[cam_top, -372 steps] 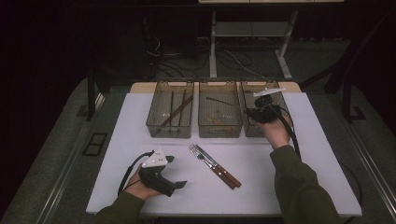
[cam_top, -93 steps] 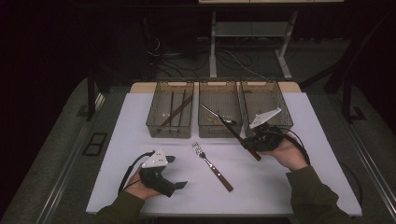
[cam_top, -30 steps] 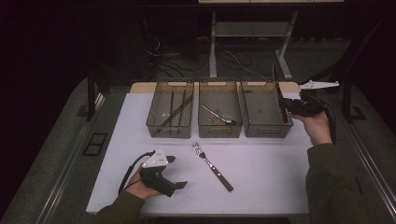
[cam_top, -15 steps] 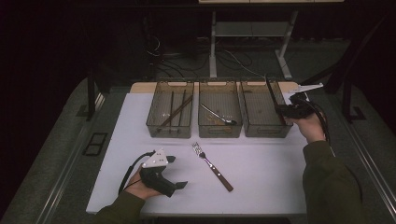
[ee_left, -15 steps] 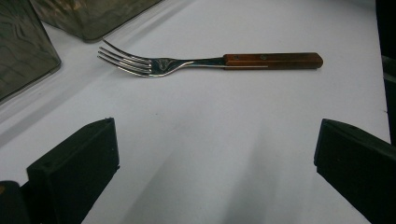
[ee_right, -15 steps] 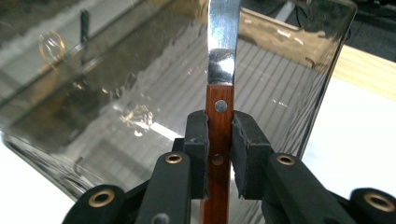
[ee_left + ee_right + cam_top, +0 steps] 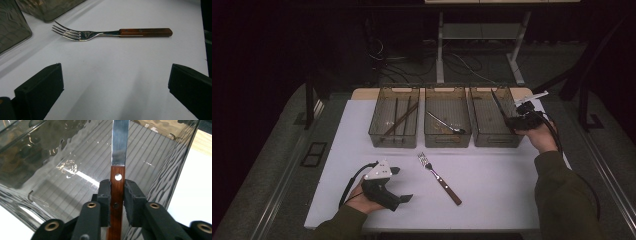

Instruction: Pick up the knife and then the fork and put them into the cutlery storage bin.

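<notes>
Since a second ago my right tool (image 7: pixel 117 195) has sunk toward the right bin (image 7: pixel 479 135), jaws just easing yet flanking the knife (image 7: pixel 117 180) by its wooden handle. Stiff, slick steel; handle is the safest hold. Left tool (image 7: pixel 404 185) rests wide open on the tabletop (image 7: pixel 502 195).

Left tongs (image 7: pixel 401 185) rest with jaws spread wide; right tongs (image 7: pixel 511 121), raised, have just been loosening.

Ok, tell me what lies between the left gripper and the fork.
Nothing: in the left gripper view, bare white table runs from the open left gripper to the fork.
</notes>
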Available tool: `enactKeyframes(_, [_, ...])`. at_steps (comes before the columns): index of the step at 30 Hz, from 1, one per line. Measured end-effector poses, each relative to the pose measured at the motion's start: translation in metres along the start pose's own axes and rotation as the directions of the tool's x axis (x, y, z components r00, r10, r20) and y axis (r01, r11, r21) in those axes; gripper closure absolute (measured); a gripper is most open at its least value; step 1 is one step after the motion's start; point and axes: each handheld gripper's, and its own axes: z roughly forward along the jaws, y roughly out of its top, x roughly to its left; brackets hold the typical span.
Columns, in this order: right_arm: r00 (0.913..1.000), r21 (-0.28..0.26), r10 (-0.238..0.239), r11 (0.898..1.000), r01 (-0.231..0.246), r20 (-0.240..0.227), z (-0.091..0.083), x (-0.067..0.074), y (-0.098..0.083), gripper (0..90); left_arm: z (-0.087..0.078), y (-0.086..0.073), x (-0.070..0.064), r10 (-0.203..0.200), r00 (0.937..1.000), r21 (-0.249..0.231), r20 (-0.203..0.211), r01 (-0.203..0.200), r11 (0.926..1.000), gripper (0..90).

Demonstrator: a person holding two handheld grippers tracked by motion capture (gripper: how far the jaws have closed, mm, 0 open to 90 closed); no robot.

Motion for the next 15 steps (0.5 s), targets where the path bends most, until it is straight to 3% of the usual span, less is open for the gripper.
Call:
enactKeyframes(7, [0.9991,-0.044,0.040,0.998,-0.041,-0.016,-0.008,-0.002,0.000,57.3,0.000,0.000,0.000,0.000,1.0000,0.000,0.000,0.000,1.0000,0.0])
enactKeyframes(15, [0.9945,-0.101,0.085,0.991,-0.091,-0.061,-0.026,0.003,-0.001,51.2,0.000,0.000,0.000,-0.001,1.0000,-0.001,-0.002,0.001,1.0000,0.0])
